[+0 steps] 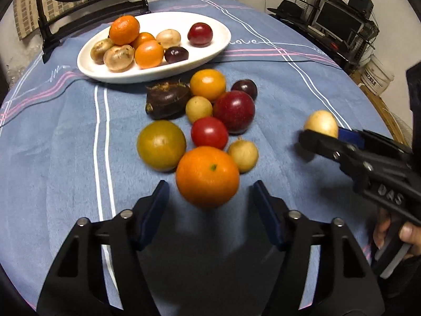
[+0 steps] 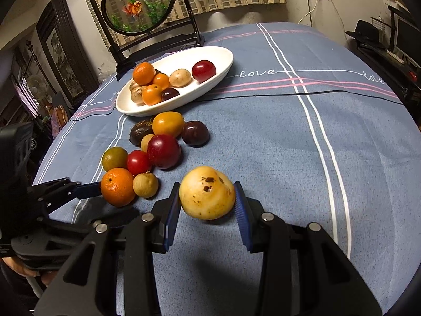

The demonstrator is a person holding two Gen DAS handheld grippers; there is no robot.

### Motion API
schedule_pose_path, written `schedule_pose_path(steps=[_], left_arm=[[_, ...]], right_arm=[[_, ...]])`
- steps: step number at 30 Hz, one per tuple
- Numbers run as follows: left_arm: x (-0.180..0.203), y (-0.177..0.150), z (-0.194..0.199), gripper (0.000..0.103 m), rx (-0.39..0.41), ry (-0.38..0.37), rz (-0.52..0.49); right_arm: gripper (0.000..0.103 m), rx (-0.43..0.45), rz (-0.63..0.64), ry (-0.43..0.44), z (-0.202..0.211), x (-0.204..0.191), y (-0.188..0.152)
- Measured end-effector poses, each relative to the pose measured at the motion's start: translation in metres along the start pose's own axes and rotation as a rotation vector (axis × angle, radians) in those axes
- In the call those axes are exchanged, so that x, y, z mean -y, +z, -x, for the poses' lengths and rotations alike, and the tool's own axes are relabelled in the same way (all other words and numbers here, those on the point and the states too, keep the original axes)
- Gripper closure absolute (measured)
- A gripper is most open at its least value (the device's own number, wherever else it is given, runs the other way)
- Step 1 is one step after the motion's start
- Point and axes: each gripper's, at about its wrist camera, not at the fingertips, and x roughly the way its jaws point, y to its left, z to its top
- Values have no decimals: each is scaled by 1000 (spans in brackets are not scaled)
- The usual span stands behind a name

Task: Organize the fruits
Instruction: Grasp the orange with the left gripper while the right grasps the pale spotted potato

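Item 1: my right tool (image 2: 208, 197), blue pads clamped on a pale yellow spotted fruit (image 2: 207, 192), held above the blue cloth-covered surface (image 2: 276, 137).

Item 2: my left tool (image 1: 209, 197), fingers spread apart on either side of a large orange (image 1: 207, 176); I cannot tell whether they touch it.

Item 3: loose fruit cluster (image 1: 208, 113) just beyond the orange.

Item 4: white oval dish (image 1: 218, 44), far side, holding oranges, brown-skinned fruits and dark red ones.
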Motion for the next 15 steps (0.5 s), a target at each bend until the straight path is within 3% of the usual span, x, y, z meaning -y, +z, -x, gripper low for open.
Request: schedule_pose_path(steps=[3,15], left_arm=[[-1,2,1,58,28,15,-11],[-26,-5,34,59,59,-54,35]], right_arm=[[63,-2,-1,3,0,0,0],[63,17,25,12,6,-11,3]])
